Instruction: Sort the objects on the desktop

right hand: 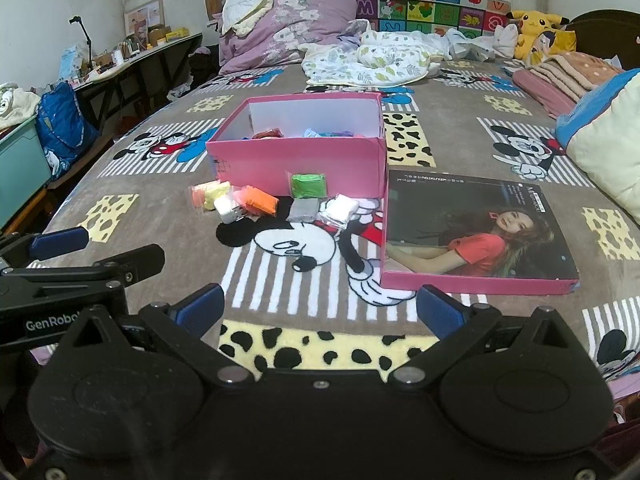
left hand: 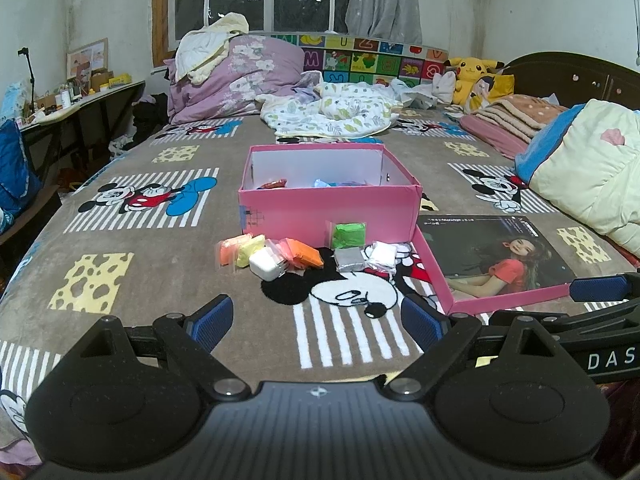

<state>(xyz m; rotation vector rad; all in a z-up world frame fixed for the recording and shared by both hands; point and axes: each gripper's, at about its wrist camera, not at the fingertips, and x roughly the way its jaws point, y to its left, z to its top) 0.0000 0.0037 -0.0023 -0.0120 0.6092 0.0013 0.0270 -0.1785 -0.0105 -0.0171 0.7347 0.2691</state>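
Above the near edge of the bed, I hold the left gripper [left hand: 316, 322] and the right gripper [right hand: 318, 310] level and side by side, both with fingers spread wide and holding nothing. Ahead of both, well apart from the fingertips, the clay packets [left hand: 298, 254] and white charger [left hand: 267, 266] lie against the open pink box [left hand: 328, 206], its lid [right hand: 472, 236] just right.
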